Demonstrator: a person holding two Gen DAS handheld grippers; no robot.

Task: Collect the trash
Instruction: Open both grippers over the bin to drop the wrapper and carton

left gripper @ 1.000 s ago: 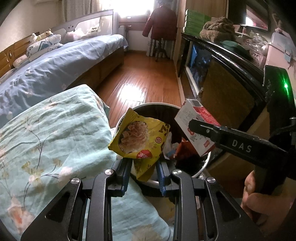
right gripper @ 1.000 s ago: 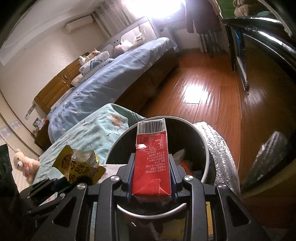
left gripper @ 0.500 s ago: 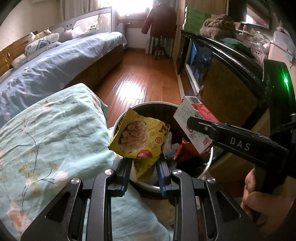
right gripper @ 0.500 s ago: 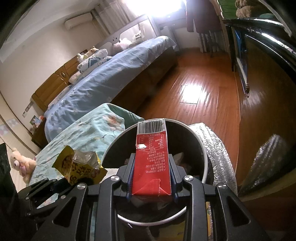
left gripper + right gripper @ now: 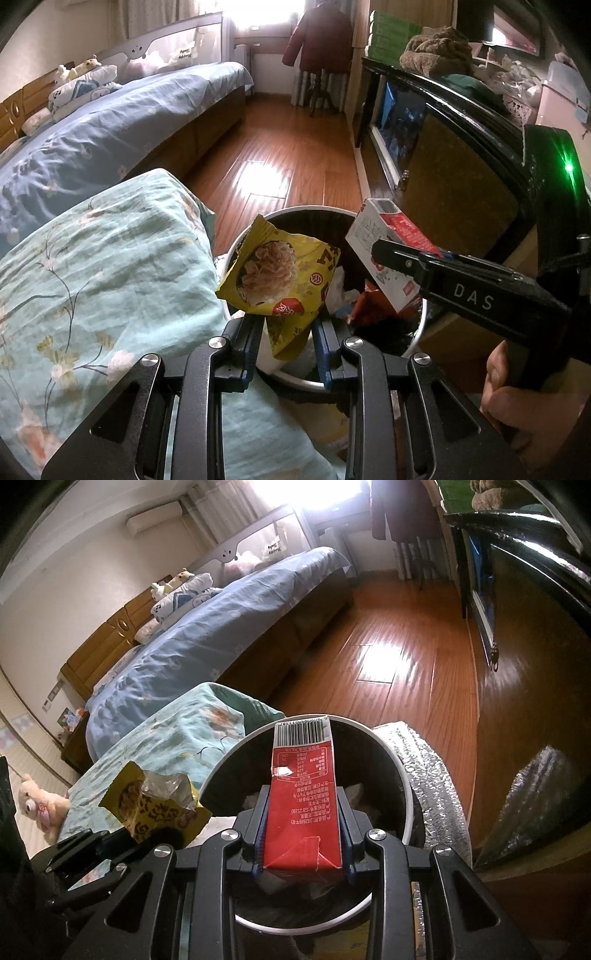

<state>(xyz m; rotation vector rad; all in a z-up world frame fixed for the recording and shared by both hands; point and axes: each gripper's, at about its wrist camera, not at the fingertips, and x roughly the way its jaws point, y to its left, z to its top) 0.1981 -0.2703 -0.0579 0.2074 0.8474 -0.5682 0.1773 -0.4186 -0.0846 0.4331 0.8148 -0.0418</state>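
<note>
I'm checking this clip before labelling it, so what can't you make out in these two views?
- Bin contents: mostly covered by the yellow wrapper in the left wrist view and the red carton in the right.
- Carton print: too small to read.
- Left gripper pads: hidden behind the wrapper.
- Person: only a hand, cut off at the edge.

The letters "DAS" stand in white on the black side of the right gripper (image 5: 376,249), which reaches in from the right of the left tongs. The red carton (image 5: 303,805) between the right tongs carries a barcode at its far end and upside-down print including "GB 25190". The yellow snack bag (image 5: 280,282) above the left tongs bears printing too distorted to read.
</note>
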